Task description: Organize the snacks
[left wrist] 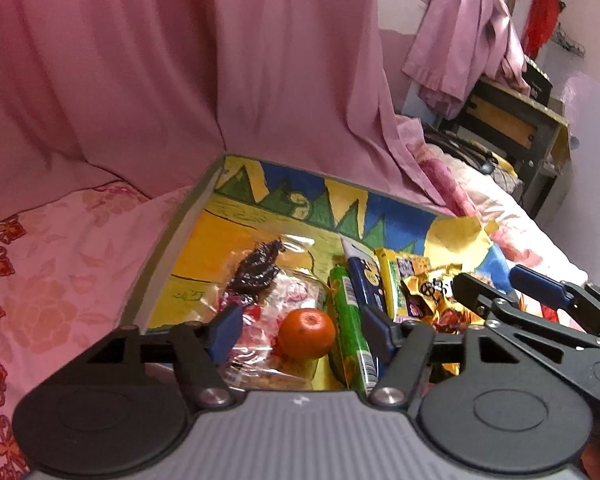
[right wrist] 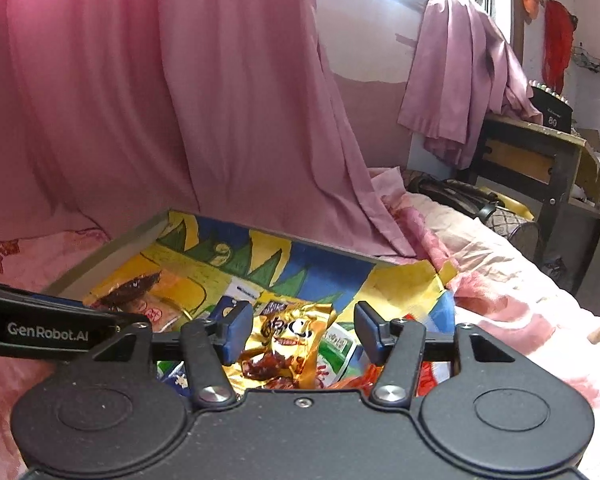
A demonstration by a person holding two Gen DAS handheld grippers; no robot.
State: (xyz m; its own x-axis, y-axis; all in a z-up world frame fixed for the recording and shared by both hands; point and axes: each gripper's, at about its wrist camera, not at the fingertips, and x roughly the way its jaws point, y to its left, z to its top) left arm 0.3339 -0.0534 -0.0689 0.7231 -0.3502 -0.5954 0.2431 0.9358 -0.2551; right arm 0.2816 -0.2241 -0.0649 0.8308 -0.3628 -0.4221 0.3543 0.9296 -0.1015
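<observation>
Left gripper [left wrist: 300, 330] hangs released over the painted tray [left wrist: 172, 240], and the orange [left wrist: 307, 333] lies right between its spread jaws, beside the green tube [left wrist: 350, 328]. Right gripper [right wrist: 302, 332] is spread too, with the gold snack packet [right wrist: 288, 344] lying between its jaws on the tray, untouched.
</observation>
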